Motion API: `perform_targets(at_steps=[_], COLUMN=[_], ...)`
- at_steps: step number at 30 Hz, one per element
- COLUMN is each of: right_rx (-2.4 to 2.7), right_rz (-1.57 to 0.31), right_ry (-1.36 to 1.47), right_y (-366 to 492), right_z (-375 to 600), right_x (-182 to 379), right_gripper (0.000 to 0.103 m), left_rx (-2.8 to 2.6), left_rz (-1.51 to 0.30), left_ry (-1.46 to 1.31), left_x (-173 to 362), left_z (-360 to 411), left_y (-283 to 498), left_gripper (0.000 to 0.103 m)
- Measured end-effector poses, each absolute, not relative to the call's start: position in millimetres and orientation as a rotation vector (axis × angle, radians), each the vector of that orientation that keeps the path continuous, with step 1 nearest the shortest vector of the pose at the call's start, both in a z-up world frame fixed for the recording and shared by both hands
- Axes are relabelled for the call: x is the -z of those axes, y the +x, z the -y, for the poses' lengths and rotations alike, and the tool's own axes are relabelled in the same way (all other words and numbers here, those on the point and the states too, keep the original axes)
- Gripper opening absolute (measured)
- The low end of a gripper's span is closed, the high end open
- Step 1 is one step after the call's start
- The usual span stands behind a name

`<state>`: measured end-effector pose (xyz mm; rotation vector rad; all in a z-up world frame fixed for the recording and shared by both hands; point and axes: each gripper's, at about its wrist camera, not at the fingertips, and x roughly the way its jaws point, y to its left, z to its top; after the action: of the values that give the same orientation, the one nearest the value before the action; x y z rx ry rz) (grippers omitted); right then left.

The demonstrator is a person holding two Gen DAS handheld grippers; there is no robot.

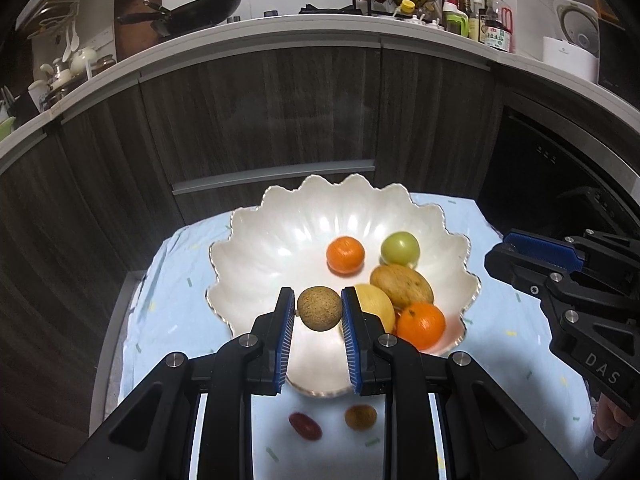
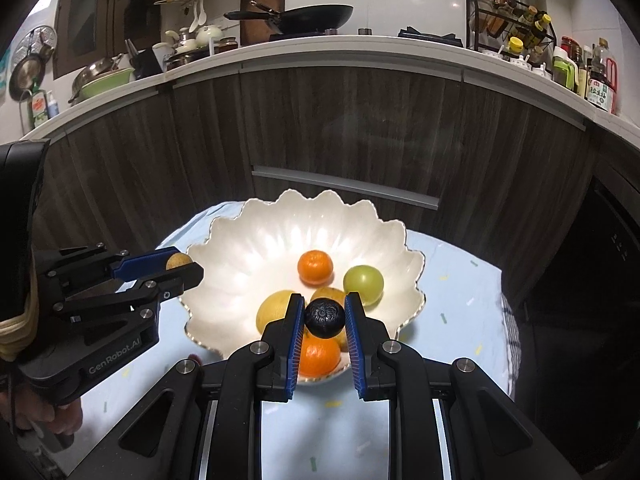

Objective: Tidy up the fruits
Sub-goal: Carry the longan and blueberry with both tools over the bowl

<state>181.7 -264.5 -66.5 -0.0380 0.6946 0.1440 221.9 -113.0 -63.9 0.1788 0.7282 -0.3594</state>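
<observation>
A white scalloped bowl (image 1: 256, 240) (image 2: 240, 248) sits on a light blue cloth. It holds two oranges (image 1: 345, 254) (image 1: 421, 325), a green fruit (image 1: 400, 248), a brown kiwi-like fruit (image 1: 401, 285) and a yellow fruit (image 1: 376, 306). My left gripper (image 1: 319, 309) is shut on a small round tan fruit (image 1: 319, 309), held above the bowl's near rim; it also shows in the right wrist view (image 2: 178, 264). My right gripper (image 2: 325, 317) is shut on a small black round fruit (image 2: 325, 317) above the bowl's near side.
A small red fruit (image 1: 305, 426) and a small brown fruit (image 1: 361, 417) lie on the cloth (image 1: 168, 312) in front of the bowl. Dark wood cabinets (image 1: 260, 120) stand behind the table. The counter above carries a wok (image 1: 200, 10) and bottles (image 1: 496, 24).
</observation>
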Motion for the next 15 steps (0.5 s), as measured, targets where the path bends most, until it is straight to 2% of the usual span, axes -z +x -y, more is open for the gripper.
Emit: perform_targets(at_steps=[15], right_rx=[-0.113], right_rz=[-0.693], right_ry=[-0.035], right_y=[222], right_z=[267], right_x=[68], right_gripper=[0.022], left_rx=[0.339], left_rz=[-0.739], left_ry=[0.157], left_x=[73], left_z=[112], left_y=[266], left_gripper=[0.024])
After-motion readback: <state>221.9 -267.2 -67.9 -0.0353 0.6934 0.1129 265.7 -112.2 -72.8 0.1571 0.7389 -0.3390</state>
